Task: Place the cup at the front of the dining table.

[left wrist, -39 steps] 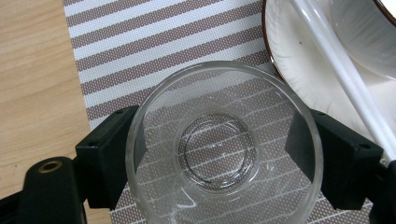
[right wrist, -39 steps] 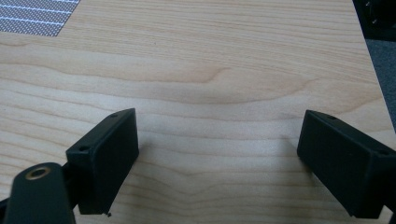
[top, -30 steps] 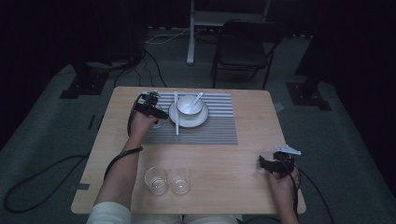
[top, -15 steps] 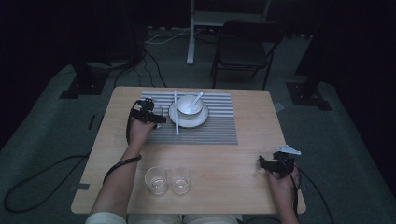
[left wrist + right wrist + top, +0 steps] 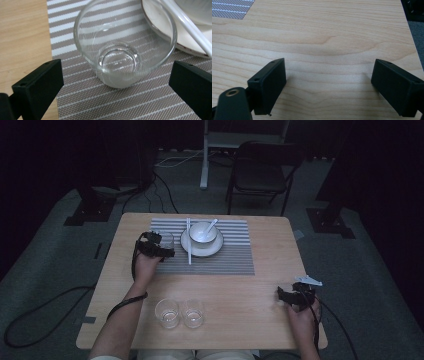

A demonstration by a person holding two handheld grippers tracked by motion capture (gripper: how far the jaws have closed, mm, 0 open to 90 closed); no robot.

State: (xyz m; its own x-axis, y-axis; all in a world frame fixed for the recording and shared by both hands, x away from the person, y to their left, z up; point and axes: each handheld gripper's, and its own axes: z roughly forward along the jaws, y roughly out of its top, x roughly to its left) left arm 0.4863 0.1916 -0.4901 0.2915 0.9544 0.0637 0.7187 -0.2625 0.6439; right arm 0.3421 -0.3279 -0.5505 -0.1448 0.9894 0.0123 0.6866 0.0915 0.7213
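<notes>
A: Left gripper [image 5: 115, 82] spread wide, glass [image 5: 125, 50] between jaws, untouched, on striped mat [image 5: 100, 105] just beside plate [image 5: 185, 40].

B: Right gripper [image 5: 328, 85] spread too, empty. Risk: nudging glass into plate if closed off-centre.

Three clear glasses [image 5: 166, 313] [image 5: 192, 313] [image 5: 125, 42], one bowl [image 5: 202, 233], one plate [image 5: 201, 249], one striped placemat [image 5: 225, 262], seemingly one spoon [image 5: 211, 225]
</notes>
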